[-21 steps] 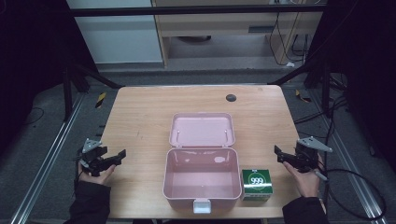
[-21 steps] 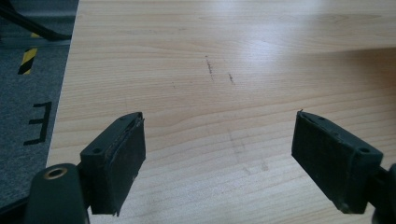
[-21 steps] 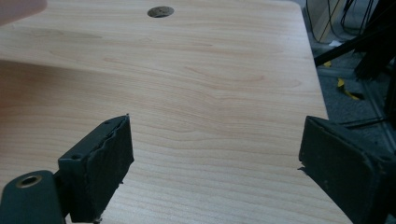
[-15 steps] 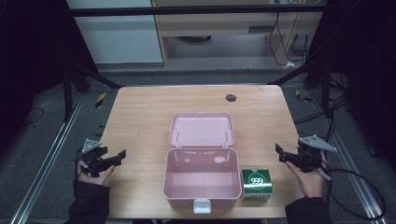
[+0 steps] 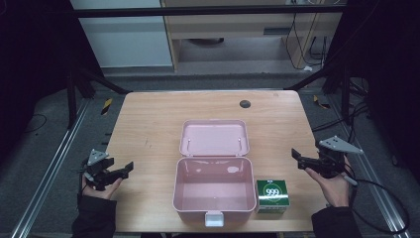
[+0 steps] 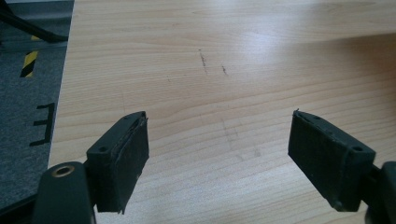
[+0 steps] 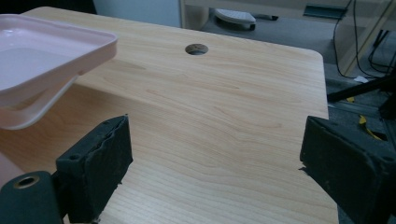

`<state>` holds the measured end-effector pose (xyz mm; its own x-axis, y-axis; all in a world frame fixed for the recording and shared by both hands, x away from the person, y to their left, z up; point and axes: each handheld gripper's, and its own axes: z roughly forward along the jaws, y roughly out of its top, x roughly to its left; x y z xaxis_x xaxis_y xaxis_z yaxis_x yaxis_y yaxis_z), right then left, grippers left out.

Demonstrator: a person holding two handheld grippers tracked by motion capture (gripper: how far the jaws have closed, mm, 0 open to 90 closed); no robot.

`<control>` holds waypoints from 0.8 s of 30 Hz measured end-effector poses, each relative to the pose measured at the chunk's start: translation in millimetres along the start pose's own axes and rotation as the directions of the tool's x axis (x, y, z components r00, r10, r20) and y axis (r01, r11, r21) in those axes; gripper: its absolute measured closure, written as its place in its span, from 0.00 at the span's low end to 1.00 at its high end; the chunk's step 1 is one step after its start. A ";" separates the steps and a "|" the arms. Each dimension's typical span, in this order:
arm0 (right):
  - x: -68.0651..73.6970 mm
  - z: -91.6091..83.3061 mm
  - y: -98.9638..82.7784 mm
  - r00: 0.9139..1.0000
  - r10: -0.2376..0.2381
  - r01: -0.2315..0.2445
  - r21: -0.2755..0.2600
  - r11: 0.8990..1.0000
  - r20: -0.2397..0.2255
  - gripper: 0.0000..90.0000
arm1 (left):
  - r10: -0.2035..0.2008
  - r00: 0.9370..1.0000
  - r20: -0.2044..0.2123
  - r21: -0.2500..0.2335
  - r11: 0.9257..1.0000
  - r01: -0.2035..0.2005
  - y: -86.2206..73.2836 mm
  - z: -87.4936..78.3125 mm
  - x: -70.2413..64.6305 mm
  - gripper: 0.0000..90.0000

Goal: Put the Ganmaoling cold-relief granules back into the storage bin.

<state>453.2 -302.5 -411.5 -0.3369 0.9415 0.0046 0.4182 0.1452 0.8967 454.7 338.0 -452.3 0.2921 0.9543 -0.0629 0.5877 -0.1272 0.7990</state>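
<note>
A pink plastic box [image 5: 212, 191] stands open and empty at the table's near middle, its lid [image 5: 214, 138] laid back flat behind it. A small green carton marked 999 [image 5: 272, 195] sits against the box's right side. My left gripper [image 5: 126, 169] hovers over the table's left edge, open, with bare wood between its jaws [image 6: 219, 115]. At the right edge my right gripper [image 5: 297, 155] points toward the box, open too, nothing between its jaws [image 7: 217, 121]. A corner of the pink lid [image 7: 42, 60] shows at the left of the right gripper view.
The wooden table [image 5: 148, 124] has a round cable hole [image 5: 244, 103] near its far right, also seen as a hole [image 7: 196, 48] ahead of the right gripper. Metal frame rails and grey floor flank both sides. Cables trail off the right gripper.
</note>
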 end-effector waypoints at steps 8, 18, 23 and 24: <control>8.2 -3.8 12.9 0.994 -0.076 0.079 0.028 0.997 -0.075 0.08 | 0.017 1.000 0.003 0.011 1.000 -0.017 -0.9 3.0 -0.2 0.23; 18.5 -5.2 22.8 0.968 -0.187 0.203 0.086 0.975 -0.166 0.09 | 0.055 0.998 0.019 0.042 0.998 -0.056 -2.3 9.2 -2.9 0.24; 25.4 -6.8 25.7 0.945 -0.241 0.272 0.121 0.955 -0.223 0.09 | 0.073 0.997 0.020 0.047 0.996 -0.074 -3.1 11.1 -4.4 0.24; 26.9 -7.5 26.4 0.939 -0.252 0.286 0.123 0.950 -0.235 0.09 | 0.073 0.997 0.020 0.047 0.996 -0.074 -3.1 11.1 -4.4 0.23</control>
<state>448.8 -275.6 -384.4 -0.6197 0.7759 -0.1181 0.4050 0.4451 0.7986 459.9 331.2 -461.2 0.3489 0.9370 -0.0161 0.5990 -0.2098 0.7728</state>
